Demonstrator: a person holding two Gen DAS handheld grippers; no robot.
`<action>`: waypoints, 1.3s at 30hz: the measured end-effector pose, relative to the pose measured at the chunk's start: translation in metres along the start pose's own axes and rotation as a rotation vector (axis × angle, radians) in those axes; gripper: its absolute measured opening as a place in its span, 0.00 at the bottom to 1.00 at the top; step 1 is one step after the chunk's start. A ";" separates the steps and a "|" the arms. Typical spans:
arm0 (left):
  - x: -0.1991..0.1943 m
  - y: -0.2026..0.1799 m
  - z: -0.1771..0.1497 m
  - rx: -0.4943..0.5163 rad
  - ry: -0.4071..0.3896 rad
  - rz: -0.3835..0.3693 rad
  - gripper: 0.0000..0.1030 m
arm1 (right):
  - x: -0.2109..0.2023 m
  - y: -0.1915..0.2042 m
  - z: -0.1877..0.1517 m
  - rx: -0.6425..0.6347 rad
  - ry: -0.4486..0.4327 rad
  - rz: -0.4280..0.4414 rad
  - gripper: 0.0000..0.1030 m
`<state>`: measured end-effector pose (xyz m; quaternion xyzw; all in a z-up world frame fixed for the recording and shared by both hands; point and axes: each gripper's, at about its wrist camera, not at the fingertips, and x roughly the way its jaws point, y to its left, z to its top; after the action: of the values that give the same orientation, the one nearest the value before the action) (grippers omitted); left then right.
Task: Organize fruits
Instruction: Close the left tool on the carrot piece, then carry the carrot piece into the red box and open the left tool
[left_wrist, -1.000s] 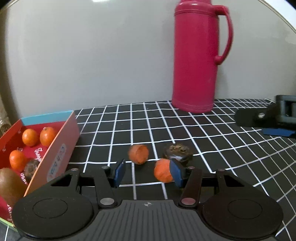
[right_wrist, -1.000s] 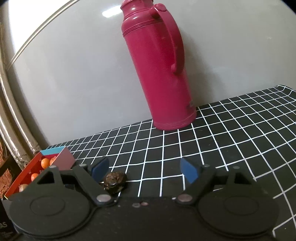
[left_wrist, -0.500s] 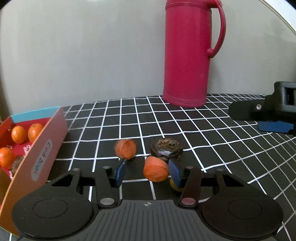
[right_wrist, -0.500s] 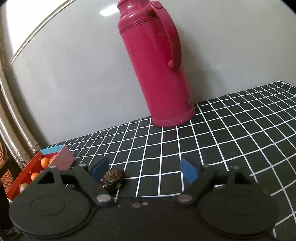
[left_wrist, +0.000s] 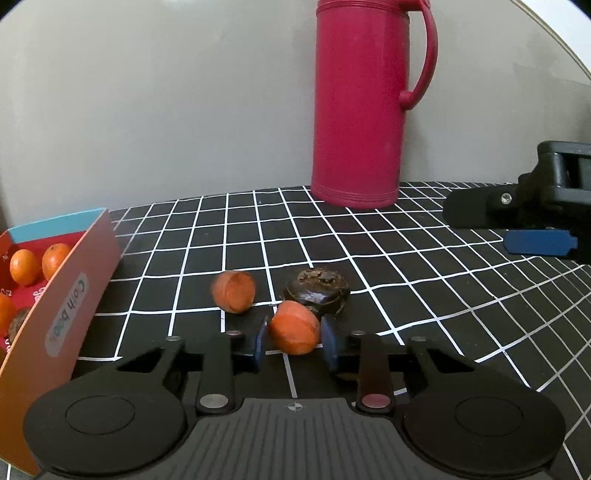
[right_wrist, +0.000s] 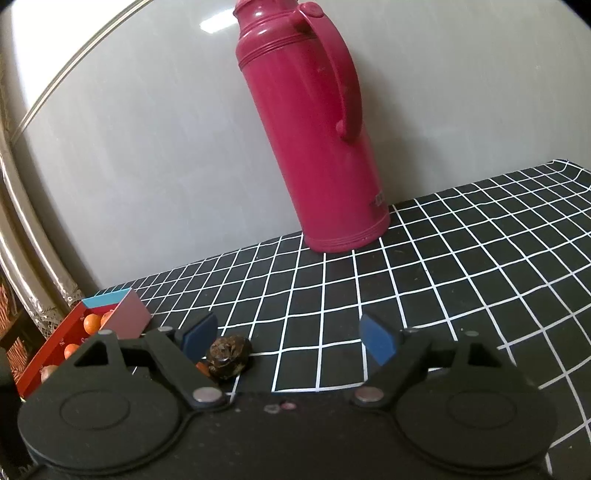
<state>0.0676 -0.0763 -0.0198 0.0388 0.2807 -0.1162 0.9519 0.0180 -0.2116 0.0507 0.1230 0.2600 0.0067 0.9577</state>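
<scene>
L gripper (left_wrist: 294, 341): blue fingers (left_wrist: 257, 343) narrowed to approx. the width of an orange fruit (left_wrist: 294, 327) sitting between them; pads flank it closely on both sides, but firm contact can't be confirmed, nor whether it's lifted off the table (left_wrist: 406, 273). Just behind it, touching or nearly so, a dark brown wrinkled fruit (left_wrist: 317, 291). A 2nd orange fruit (left_wrist: 233, 291), w/ a flat cut-looking face, lies just left of that, on the black-and-white grid cloth.

Further left, at the table edge, a red cardboard box (left_wrist: 62, 299) w/ blue rim holds several small oranges (left_wrist: 24, 266). At the back, against the wall, a magenta thermos (left_wrist: 360, 107) stands upright, handle to the right.

R gripper (right_wrist: 288, 338): fingers (right_wrist: 377, 339) spread wide, nothing between them. The dark fruit (right_wrist: 228, 355) sits just beside the inner face of its left finger, low in the right wrist view; contact unclear. The R gripper also shows at the right edge of the left wrist view, well apart from the fruits.
</scene>
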 end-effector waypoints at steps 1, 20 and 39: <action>0.000 0.001 0.000 -0.004 0.002 -0.003 0.30 | 0.000 0.000 0.000 -0.001 -0.001 -0.001 0.81; -0.039 0.064 0.017 -0.069 -0.123 0.207 0.30 | 0.010 0.011 -0.001 -0.013 0.014 0.027 0.81; -0.034 0.160 0.008 -0.204 -0.044 0.349 0.49 | 0.046 0.061 -0.011 -0.081 0.073 0.075 0.82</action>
<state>0.0830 0.0848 0.0069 -0.0126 0.2592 0.0787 0.9625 0.0552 -0.1467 0.0338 0.0933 0.2894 0.0574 0.9509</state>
